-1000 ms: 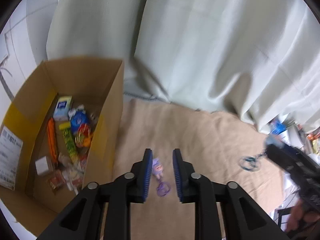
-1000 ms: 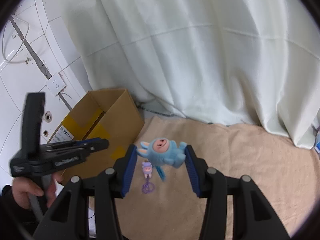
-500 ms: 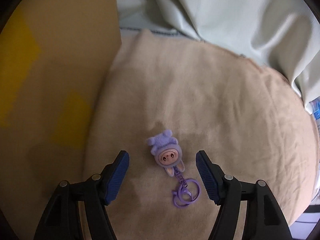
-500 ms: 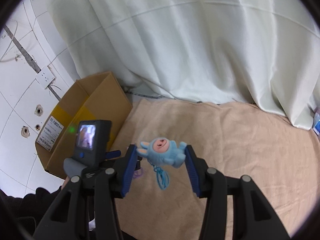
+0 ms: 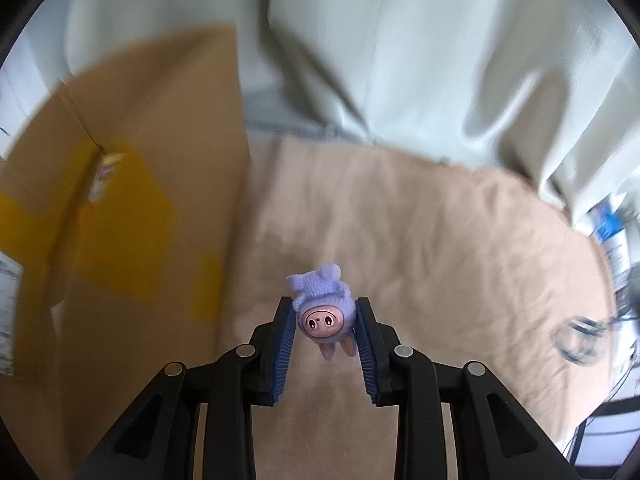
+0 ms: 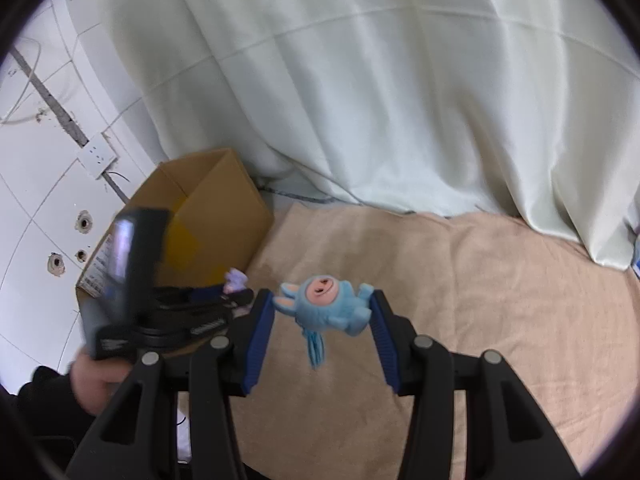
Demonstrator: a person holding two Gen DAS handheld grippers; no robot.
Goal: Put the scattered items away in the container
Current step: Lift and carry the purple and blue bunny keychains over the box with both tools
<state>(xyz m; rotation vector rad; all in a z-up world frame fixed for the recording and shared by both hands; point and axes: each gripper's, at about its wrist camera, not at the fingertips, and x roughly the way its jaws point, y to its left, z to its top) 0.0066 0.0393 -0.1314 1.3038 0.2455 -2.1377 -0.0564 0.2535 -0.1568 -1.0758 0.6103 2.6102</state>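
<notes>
We see our left claw [image 5: 325, 322] clamped on a purple pig toy [image 5: 323, 312], lifted above the tan cloth [image 5: 440, 248] beside the cardboard box [image 5: 132, 184]. Blur hides the box's inside, and the toy's ring is out of sight. Our right claw [image 6: 322, 312] grips a blue rabbit toy [image 6: 326, 306]; its tassel is smeared.

In the lower middle of the frame the left tool [image 5: 325, 322] clamps a small purple plush pig keychain [image 5: 323, 305] between its blue-ribbed fingers [image 5: 285, 340], face toward the camera. A blurred cardboard box [image 5: 132, 184] with yellow tape fills the left side. Beige cloth [image 5: 440, 248] spreads beneath, and a pale curtain [image 5: 420, 48] hangs across the top.
</notes>
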